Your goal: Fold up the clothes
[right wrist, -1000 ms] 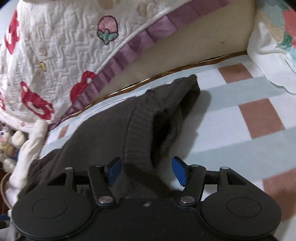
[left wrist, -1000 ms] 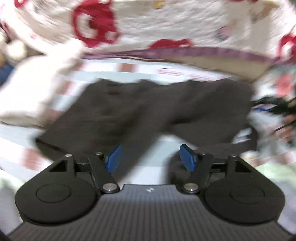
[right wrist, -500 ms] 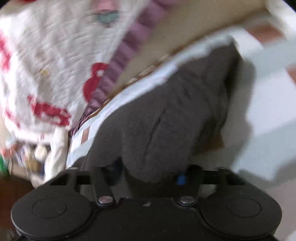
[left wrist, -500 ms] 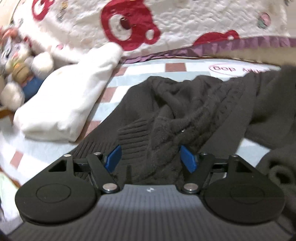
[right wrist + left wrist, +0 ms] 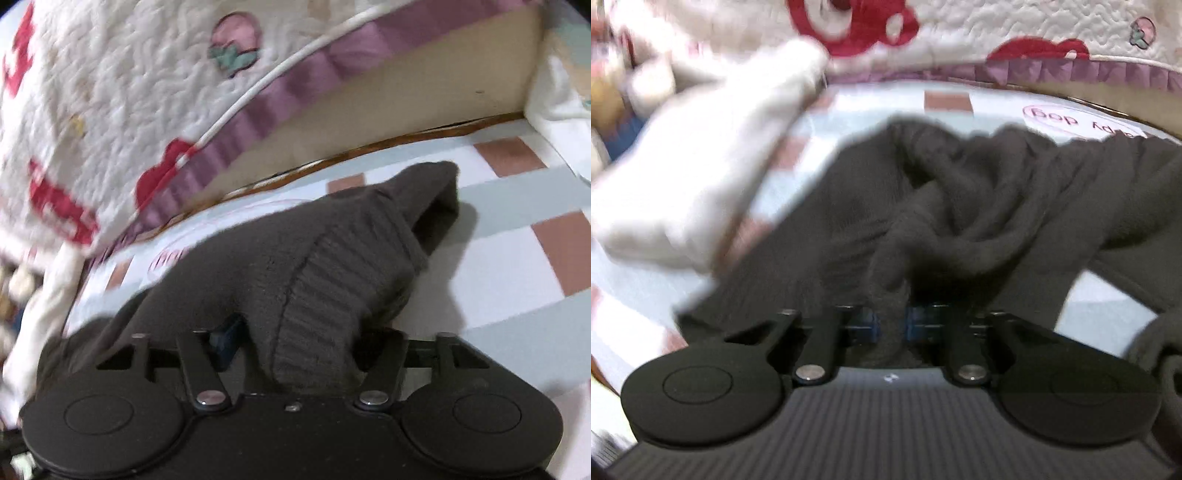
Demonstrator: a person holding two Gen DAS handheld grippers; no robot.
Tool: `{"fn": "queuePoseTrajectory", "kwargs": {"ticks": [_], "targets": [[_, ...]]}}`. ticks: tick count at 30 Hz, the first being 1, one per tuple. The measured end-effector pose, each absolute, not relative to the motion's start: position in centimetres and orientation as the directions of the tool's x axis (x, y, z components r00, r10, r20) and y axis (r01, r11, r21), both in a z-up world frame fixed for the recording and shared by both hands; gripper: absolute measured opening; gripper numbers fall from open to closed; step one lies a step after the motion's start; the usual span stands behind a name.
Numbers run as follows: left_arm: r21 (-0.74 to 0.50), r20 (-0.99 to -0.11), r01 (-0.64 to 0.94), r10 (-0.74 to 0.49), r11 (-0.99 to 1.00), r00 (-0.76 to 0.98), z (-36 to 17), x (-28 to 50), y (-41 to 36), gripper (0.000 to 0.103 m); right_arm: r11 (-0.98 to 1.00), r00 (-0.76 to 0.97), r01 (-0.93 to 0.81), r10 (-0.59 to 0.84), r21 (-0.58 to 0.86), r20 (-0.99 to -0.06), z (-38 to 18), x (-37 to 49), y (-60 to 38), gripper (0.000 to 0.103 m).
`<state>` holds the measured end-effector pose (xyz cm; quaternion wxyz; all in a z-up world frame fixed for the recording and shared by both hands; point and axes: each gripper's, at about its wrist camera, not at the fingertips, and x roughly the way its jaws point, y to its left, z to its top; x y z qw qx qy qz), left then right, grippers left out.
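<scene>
Dark grey knit fills the near half of both views: the sweater (image 5: 979, 206) lies rumpled on a checked bedsheet (image 5: 517, 266), its long axis running left to right between the two hands. The left gripper (image 5: 890, 321) has just been closing, and its blue pads now pinch a raised fold of the knit that stands straight up between them, jaws nearly together. The right gripper (image 5: 295, 339) has been closing too; its jaws stand narrow around a thick ribbed band, seemingly the hem or a cuff (image 5: 332, 288), and that bunch fills the gap, so I judge it gripped. One blue pad shows on the left of the bunch; the other is hidden by the cloth.

So each hand has an end, and the slack body of the garment sags between and beyond them, away toward the far side. The coming move, I judge, is a lift and spread to pull the folds flat before any fold is made.

A white pillow (image 5: 701, 166) lies just left of the sweater, close to its edge. The quilt (image 5: 129, 92) with red prints and a purple frill hangs over the far edge of the bed, near the sweater's far tip. Both crowd any spreading toward the left or far side.
</scene>
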<state>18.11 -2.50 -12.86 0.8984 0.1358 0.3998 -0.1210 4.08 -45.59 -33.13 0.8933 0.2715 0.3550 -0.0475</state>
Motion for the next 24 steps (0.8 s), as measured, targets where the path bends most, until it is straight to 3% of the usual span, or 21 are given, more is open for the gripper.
{"fn": "queuePoseTrajectory", "kwargs": {"ticks": [4, 10, 15, 19, 20, 21, 22, 23, 24], "targets": [[0.282, -0.582, 0.255, -0.046, 0.925, 0.812, -7.1, 16.2, -3.0, 0.011, 0.893, 0.825, 0.23, 0.031, 0.386, -0.565, -30.2, 3.1, -44.2, 0.015], [0.329, -0.362, 0.143, -0.015, 0.934, 0.932, 2.7, 14.2, -2.3, 0.011, 0.934, 0.916, 0.208, -0.082, 0.291, -0.394, -22.5, -1.0, -46.2, 0.013], [0.275, -0.27, 0.182, -0.105, 0.944, 0.957, 9.7, 11.9, -2.8, 0.011, 0.923, 0.938, 0.236, -0.135, 0.305, -0.318, -16.6, -5.0, -52.0, 0.013], [0.272, -0.268, 0.206, -0.131, 0.94, 0.954, 11.3, 15.0, -6.1, 0.011, 0.946, 0.922, 0.269, -0.197, 0.182, -0.334, -14.4, -6.0, -55.8, 0.014], [0.263, -0.278, 0.209, -0.133, 0.942, 0.951, 11.1, 16.5, -7.0, 0.016, 0.944, 0.91, 0.294, -0.227, 0.152, -0.348, -14.7, -5.8, -56.6, 0.019], [0.251, -0.3, 0.198, -0.118, 0.948, 0.947, 10.2, 18.7, -8.0, 0.033, 0.944, 0.889, 0.313, -0.252, 0.106, -0.383, -15.4, -4.9, -57.5, 0.041], [0.253, -0.314, 0.181, -0.096, 0.95, 0.944, 8.9, 20.3, -8.9, 0.048, 0.942, 0.854, 0.333, -0.284, 0.038, -0.436, -16.6, -3.7, -58.2, 0.07], [0.277, -0.335, 0.158, -0.059, 0.948, 0.94, 7.0, 22.0, -9.7, 0.071, 0.929, 0.808, 0.369, -0.341, -0.04, -0.48, -18.0, -2.7, -58.9, 0.073], [0.303, -0.359, 0.136, -0.019, 0.943, 0.933, 5.1, 23.5, -10.4, 0.071, 0.888, 0.739, 0.442, -0.441, -0.126, -0.509, -19.8, -2.1, -59.5, 0.074]]}}
